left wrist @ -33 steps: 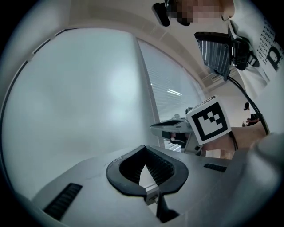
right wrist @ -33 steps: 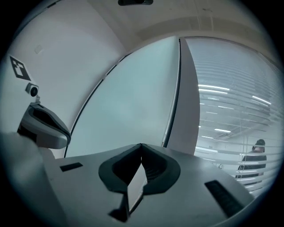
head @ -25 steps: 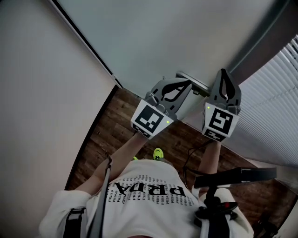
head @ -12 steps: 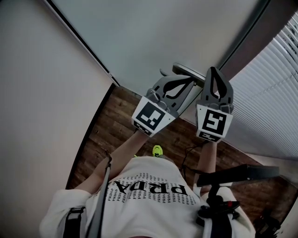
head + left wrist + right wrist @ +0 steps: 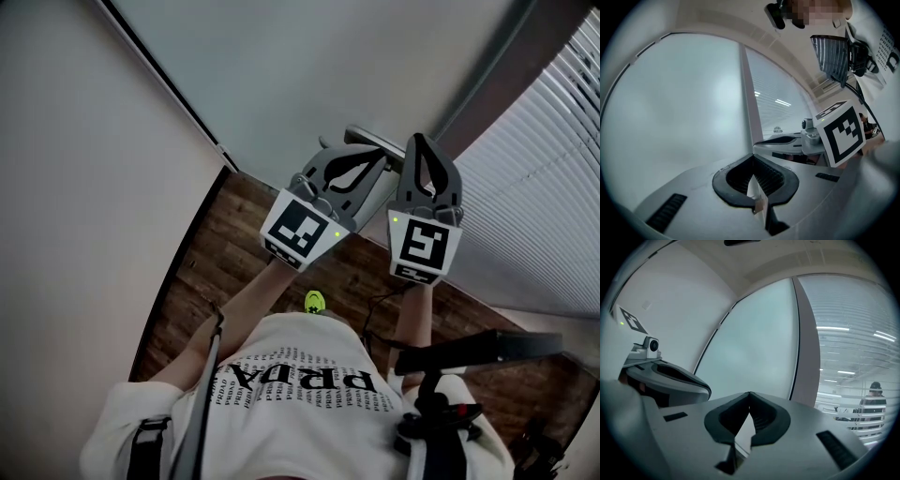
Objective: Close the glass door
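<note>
One door handle (image 5: 371,139), only in head view.

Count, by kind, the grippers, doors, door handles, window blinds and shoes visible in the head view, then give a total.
Grey two-jaw grippers: 2, the left gripper and the right gripper
Frosted glass door: 1
Silver metal door handle: 1
White slatted blind: 1
Yellow-green shoe: 1
Total: 6

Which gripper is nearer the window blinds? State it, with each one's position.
Right. The right gripper is left of the blinds, not touching; the left gripper sits farther left, beyond it.
</note>
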A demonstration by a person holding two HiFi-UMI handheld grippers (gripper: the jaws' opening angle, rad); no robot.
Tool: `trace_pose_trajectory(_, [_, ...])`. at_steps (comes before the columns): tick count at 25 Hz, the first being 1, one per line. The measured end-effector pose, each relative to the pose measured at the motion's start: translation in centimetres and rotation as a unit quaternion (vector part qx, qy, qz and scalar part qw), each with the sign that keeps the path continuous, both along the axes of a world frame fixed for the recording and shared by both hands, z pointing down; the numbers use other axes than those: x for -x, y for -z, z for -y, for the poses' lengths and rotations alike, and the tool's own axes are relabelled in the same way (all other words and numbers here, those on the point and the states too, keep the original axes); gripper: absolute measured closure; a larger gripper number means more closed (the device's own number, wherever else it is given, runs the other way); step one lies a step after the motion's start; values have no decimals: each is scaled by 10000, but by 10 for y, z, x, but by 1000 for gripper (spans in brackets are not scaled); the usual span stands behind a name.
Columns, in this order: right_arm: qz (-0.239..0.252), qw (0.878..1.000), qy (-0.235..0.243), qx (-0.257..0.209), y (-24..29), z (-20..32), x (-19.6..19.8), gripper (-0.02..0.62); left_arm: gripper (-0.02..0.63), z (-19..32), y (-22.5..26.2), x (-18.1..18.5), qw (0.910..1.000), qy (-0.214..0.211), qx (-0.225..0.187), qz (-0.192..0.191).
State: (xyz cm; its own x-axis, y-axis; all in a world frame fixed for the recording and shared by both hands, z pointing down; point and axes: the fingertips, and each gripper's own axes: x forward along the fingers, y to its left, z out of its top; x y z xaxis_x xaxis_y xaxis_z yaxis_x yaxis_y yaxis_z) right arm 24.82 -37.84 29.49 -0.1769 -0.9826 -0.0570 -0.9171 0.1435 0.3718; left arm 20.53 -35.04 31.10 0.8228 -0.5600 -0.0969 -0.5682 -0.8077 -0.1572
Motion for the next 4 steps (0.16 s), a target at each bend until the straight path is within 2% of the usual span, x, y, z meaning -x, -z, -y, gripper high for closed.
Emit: trace_pose_trajectory(4, [20, 10000, 64, -14, 11, -15, 1, 597, 601, -16, 8, -2, 10000, 4, 10, 32])
